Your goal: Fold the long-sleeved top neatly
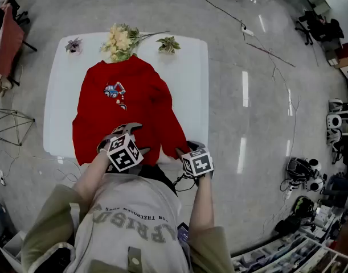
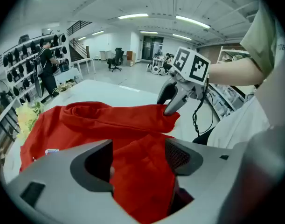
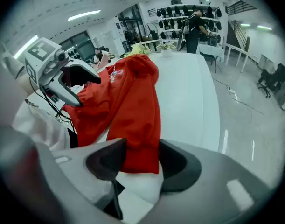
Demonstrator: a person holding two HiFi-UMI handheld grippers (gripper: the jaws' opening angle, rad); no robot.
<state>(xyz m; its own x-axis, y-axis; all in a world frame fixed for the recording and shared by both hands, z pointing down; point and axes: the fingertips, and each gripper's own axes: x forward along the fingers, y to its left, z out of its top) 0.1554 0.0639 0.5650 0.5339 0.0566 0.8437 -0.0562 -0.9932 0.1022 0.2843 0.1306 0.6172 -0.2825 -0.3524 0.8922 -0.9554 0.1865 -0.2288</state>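
Note:
A red long-sleeved top (image 1: pixel 128 104) with a small printed picture (image 1: pixel 114 91) lies front up on the white table (image 1: pixel 185 67), its hem hanging over the near edge. My left gripper (image 1: pixel 123 131) hovers over the hem near the middle. In the left gripper view its jaws (image 2: pixel 137 160) stand wide, with a loose fold of red cloth (image 2: pixel 142 171) between them that is not pinched. My right gripper (image 1: pixel 188 148) is at the near right corner. The right sleeve's cuff (image 3: pixel 142 150) lies flat and uncrumpled between its jaws (image 3: pixel 143 157).
A bunch of pale flowers (image 1: pixel 121 40) and two small plants (image 1: pixel 168 44) (image 1: pixel 73 45) stand along the table's far edge, just past the collar. Bare tabletop runs along the right of the top. Cables (image 1: pixel 265 47) trail on the floor.

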